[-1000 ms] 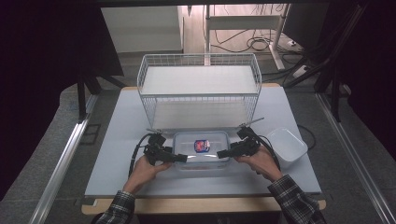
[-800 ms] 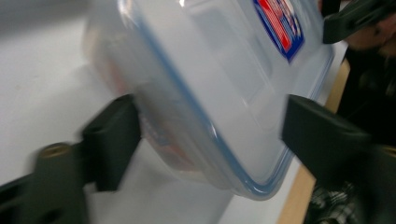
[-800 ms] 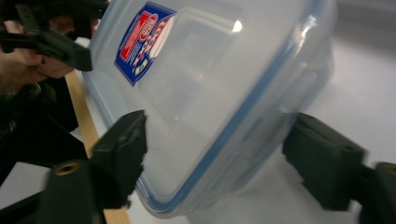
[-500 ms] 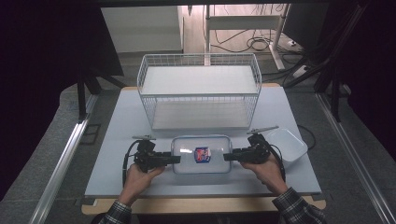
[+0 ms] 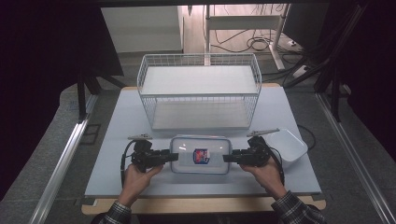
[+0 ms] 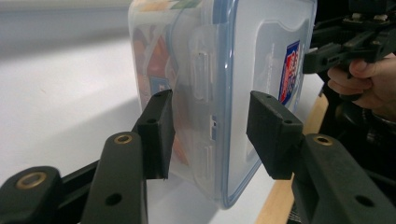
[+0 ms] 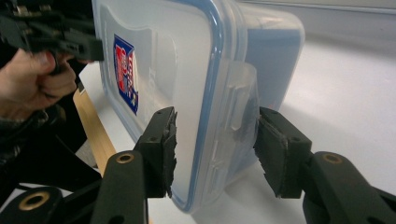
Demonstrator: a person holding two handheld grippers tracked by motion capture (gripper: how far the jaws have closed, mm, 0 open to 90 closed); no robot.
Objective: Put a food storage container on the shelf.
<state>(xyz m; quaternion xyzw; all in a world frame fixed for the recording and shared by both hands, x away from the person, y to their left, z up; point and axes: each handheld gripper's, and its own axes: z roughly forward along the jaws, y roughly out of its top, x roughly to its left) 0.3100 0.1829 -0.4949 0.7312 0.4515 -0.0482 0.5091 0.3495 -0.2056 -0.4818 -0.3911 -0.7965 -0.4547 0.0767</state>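
A clear plastic food container [image 5: 201, 155] with a blue-rimmed clip lid and a red-and-blue label lies flat on the white table near the front edge. My left gripper [image 5: 173, 156] holds its left end. In the left gripper view the jaws of that gripper [image 6: 210, 133] stand on either side of the lid rim and end clip of the container [image 6: 219, 60]. My right gripper [image 5: 229, 157] is on the right end. In the right gripper view the jaws of that gripper [image 7: 215, 149] press the clip flap of the container [image 7: 187, 60] from both sides.
A white wire basket rack [image 5: 200, 91] with two shelves stands behind the container. An empty white tub [image 5: 287, 144] sits at the right, close to my right hand. The table's wooden front edge [image 5: 201, 204] runs just behind the hands.
Both hands have come a little toward the table's front edge and levelled out at the container's two ends. The container has hardly moved.
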